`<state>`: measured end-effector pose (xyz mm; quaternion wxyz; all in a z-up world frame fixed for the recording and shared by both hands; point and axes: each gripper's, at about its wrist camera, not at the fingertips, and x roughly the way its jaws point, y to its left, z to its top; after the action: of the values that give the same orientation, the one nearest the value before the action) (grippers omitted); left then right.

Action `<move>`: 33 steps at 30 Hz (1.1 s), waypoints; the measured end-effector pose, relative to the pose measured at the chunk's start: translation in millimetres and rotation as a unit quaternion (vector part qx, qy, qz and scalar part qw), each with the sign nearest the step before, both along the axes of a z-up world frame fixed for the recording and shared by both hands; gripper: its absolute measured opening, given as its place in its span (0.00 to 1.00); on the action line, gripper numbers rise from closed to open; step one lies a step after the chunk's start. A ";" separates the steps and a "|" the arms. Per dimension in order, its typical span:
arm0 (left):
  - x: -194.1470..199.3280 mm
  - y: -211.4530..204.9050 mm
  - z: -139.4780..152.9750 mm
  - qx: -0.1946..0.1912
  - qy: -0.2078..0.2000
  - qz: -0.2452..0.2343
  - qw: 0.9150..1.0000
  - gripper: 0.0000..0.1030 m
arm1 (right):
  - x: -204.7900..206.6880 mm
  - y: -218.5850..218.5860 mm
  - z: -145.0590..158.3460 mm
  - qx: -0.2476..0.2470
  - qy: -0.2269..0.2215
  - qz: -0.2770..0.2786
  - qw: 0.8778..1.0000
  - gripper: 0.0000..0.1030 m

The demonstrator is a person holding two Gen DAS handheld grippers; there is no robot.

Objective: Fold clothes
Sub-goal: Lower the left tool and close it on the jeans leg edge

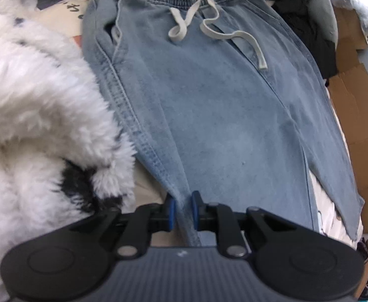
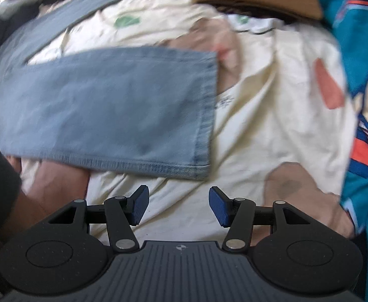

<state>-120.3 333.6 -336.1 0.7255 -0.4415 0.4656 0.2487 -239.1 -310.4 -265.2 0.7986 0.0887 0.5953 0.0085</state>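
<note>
Two grippers, two jobs: your left gripper (image 1: 183, 210) is pinched narrow on the side seam of the denim trousers (image 1: 209, 105), whose length runs away toward the waistband, while your right gripper (image 2: 179, 206) hangs wide and empty just short of the leg hem (image 2: 204, 115).

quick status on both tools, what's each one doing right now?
Left tool: closed on the edge of the jeans.
Right tool: open, holding nothing, over the cream sheet near the jeans' leg hem.
</note>
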 end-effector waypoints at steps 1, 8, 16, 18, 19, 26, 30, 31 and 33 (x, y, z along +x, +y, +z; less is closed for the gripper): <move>1.9 0.6 0.4 -0.001 0.002 -0.002 1.000 0.13 | 2.3 4.6 -4.2 -0.001 0.000 0.012 1.000 0.58; 14.7 0.7 -1.2 0.004 0.021 -0.009 1.000 0.13 | 22.3 33.1 -29.5 -0.015 -0.007 0.085 0.996 0.58; 26.2 -1.3 -2.0 0.010 0.040 -0.013 0.999 0.13 | 40.8 56.5 -38.8 -0.053 -0.018 0.139 0.989 0.58; 28.1 -1.9 -2.2 0.011 0.044 -0.014 0.999 0.15 | 42.9 61.4 -46.1 -0.058 -0.015 0.153 0.986 0.59; 29.0 -2.3 -2.3 0.011 0.046 -0.015 0.999 0.18 | 43.6 64.5 -49.6 -0.062 -0.014 0.158 0.985 0.60; 28.8 -8.4 -9.2 0.012 0.062 -0.008 0.998 0.20 | 40.3 76.4 -72.5 -0.093 -0.017 0.188 0.977 0.63; 28.1 -9.3 -9.8 0.013 0.064 -0.009 0.998 0.21 | 37.7 78.4 -76.7 -0.107 -0.034 0.195 0.974 0.71; 27.7 -9.3 -10.2 0.012 0.066 -0.008 0.998 0.21 | 38.2 77.6 -75.5 -0.105 -0.034 0.193 0.975 0.71; 27.3 -9.8 -9.9 0.012 0.066 -0.006 0.998 0.21 | 39.5 75.7 -72.5 -0.100 -0.032 0.190 0.976 0.61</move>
<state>-93.0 323.8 -345.9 0.6999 -0.4126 0.5120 0.2789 -199.5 -234.7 -337.7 0.8057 -0.1065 0.5734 0.1033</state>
